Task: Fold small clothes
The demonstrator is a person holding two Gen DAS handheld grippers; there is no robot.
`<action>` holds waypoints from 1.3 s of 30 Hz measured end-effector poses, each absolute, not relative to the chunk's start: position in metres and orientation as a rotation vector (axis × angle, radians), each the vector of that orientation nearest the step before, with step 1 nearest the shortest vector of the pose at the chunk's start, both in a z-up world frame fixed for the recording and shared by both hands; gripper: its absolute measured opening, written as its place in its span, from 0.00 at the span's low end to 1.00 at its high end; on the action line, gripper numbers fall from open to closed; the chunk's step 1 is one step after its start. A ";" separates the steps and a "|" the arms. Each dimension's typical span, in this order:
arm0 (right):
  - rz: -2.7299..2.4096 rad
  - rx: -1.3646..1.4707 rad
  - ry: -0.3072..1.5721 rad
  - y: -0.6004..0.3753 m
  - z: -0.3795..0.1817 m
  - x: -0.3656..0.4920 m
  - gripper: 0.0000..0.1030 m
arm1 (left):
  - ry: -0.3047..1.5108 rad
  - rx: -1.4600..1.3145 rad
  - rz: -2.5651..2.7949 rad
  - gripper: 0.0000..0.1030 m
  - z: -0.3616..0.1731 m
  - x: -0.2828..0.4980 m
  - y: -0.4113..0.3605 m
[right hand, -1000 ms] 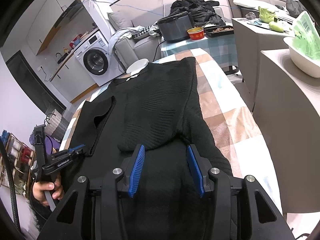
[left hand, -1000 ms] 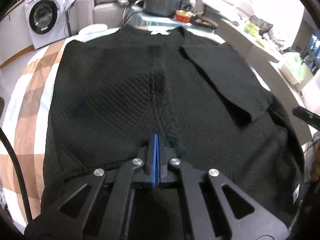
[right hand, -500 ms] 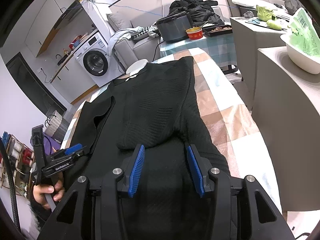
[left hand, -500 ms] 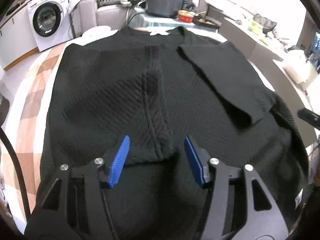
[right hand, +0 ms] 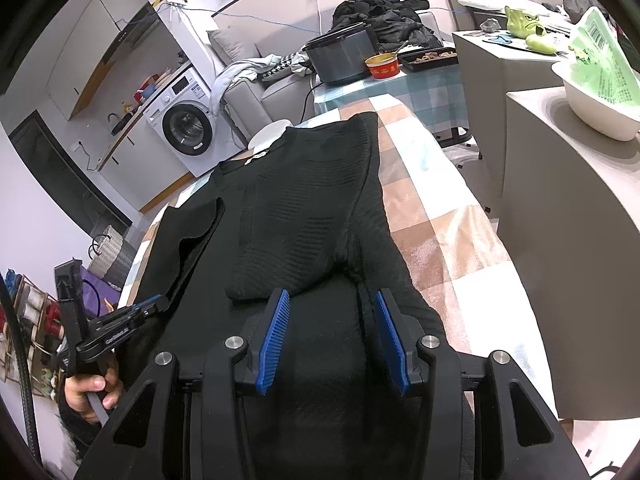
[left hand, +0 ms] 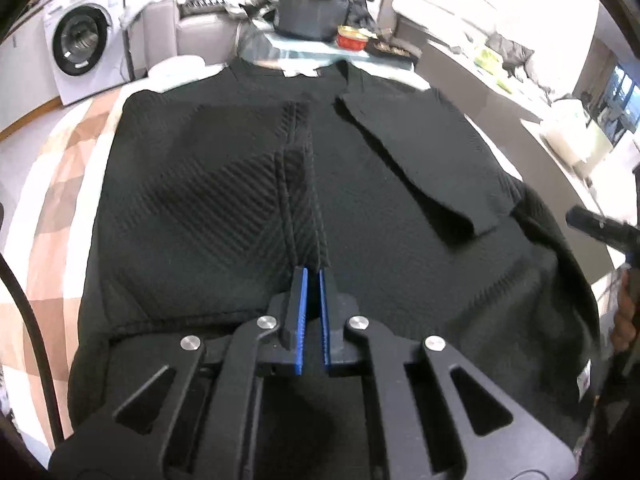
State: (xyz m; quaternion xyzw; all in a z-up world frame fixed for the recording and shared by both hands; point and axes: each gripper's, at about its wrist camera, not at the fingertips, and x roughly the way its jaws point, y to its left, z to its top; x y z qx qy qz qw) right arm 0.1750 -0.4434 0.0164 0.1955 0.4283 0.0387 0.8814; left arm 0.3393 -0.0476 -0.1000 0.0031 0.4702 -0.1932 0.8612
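A black ribbed knit sweater (left hand: 200,208) lies flat on a checked cloth, both sleeves folded in over the body. My left gripper (left hand: 313,276) is shut on the end of the left folded sleeve (left hand: 300,208), which is bunched into a ridge between the blue pads. It also shows in the right wrist view (right hand: 154,305) at the sweater's left edge. My right gripper (right hand: 330,308) is open and empty, its pads just above the cuff end of the right folded sleeve (right hand: 292,248). Its tip shows in the left wrist view at far right.
The checked cloth (right hand: 432,216) covers the table. Beyond the collar stand a dark cooker pot (right hand: 340,56) and a red bowl (right hand: 383,69). A washing machine (right hand: 186,124) is at the back left, grey counters with a white tub (right hand: 592,112) at the right.
My left gripper was shut, opened half a second ago, and has now shut on the left sleeve end, pinching it into a ridge. My right gripper has stayed open and nearly still.
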 end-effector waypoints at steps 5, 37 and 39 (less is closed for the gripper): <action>0.076 0.413 0.893 -0.444 0.016 0.176 0.44 | 1.013 -0.057 -0.388 0.23 -0.101 0.338 -0.036; 0.011 0.438 0.916 -0.469 0.005 0.167 0.45 | 1.002 0.084 -0.261 0.31 -0.110 0.504 -0.114; 0.002 0.437 0.918 -0.473 0.005 0.165 0.45 | 0.970 0.069 -0.251 0.02 -0.110 0.512 -0.115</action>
